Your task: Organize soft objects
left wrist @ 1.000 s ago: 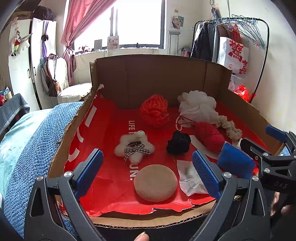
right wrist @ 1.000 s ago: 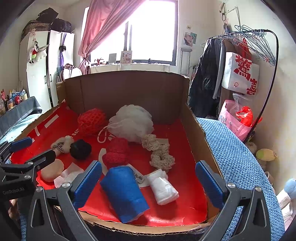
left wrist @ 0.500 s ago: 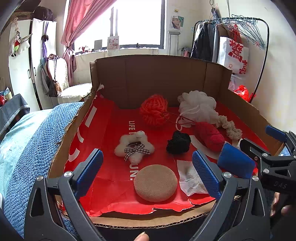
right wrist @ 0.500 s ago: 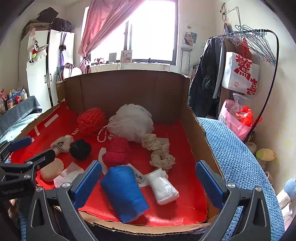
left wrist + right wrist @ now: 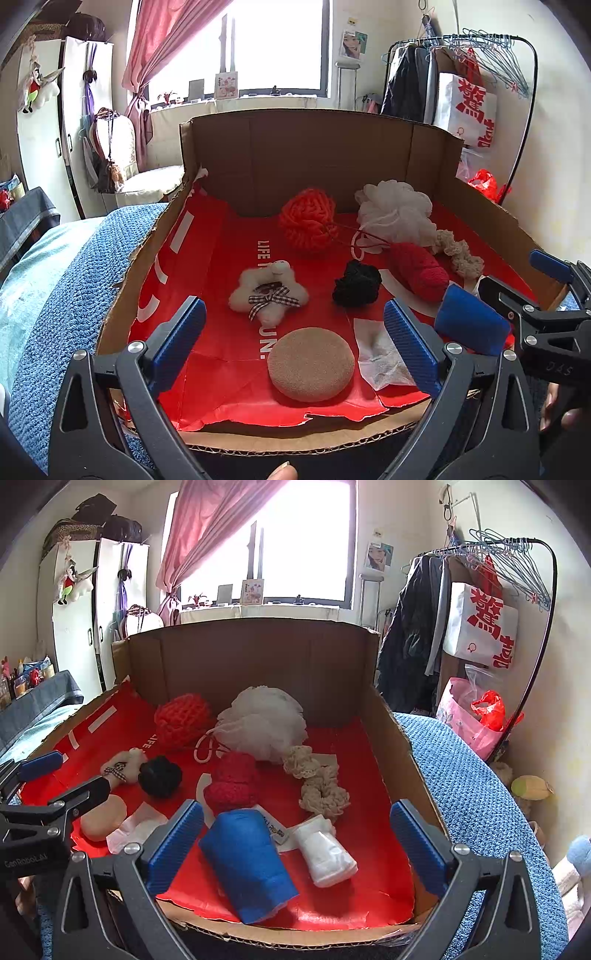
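A cardboard box (image 5: 317, 147) (image 5: 251, 653) lined in red holds several soft things. In the left wrist view I see a tan round sponge (image 5: 311, 363), a white fluffy toy with a checked bow (image 5: 268, 294), a black pom (image 5: 356, 284), an orange yarn ball (image 5: 308, 218), a white mesh puff (image 5: 395, 212) and a dark red knit piece (image 5: 419, 271). The right wrist view adds a blue roll (image 5: 248, 862), a white roll (image 5: 327, 853) and a beige scrunchie (image 5: 317, 781). My left gripper (image 5: 295, 343) and right gripper (image 5: 295, 845) both hover open at the box's near edge, holding nothing.
The box rests on a blue knitted blanket (image 5: 469, 794) (image 5: 62, 280). A white tissue (image 5: 380, 354) lies beside the sponge. A clothes rack (image 5: 480, 602) with a white bag stands at the right; a white wardrobe (image 5: 74, 122) and a window lie beyond.
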`<state>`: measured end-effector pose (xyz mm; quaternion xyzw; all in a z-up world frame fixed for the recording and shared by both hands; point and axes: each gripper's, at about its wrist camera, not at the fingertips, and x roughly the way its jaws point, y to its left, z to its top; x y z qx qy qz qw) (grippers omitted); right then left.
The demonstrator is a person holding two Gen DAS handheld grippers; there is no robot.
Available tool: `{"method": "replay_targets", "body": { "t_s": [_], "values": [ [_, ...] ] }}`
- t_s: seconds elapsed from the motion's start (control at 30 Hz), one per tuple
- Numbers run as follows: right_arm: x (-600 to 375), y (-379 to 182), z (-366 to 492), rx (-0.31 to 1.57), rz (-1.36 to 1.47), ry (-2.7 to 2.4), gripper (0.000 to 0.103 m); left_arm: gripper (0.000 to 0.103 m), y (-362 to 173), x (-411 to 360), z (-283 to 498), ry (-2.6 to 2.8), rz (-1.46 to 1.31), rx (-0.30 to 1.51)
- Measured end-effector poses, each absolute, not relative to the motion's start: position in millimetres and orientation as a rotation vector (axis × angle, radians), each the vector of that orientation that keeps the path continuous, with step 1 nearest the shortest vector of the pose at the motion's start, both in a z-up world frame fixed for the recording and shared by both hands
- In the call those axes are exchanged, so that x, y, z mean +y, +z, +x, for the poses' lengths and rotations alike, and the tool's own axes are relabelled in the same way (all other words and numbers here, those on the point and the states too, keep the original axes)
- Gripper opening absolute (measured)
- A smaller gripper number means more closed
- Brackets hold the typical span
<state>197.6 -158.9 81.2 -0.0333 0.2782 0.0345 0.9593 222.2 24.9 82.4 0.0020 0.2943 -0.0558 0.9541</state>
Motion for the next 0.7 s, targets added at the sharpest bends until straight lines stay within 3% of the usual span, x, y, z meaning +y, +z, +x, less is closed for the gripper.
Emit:
{"method": "replay_targets", "body": {
  "t_s": [0.43,0.7],
  "values": [
    [-160.6,81.5,195.5,0.555,-0.065,0.064,0.103,0.098,83.2,26.3,221.4,-0.119,-0.005,0.590],
    [-169.6,125.9,149.6,0.488,-0.028,0.109,0.103,0.098,121.2,18.4,169.1,-0.144,0.055,0.490]
  ]
}}
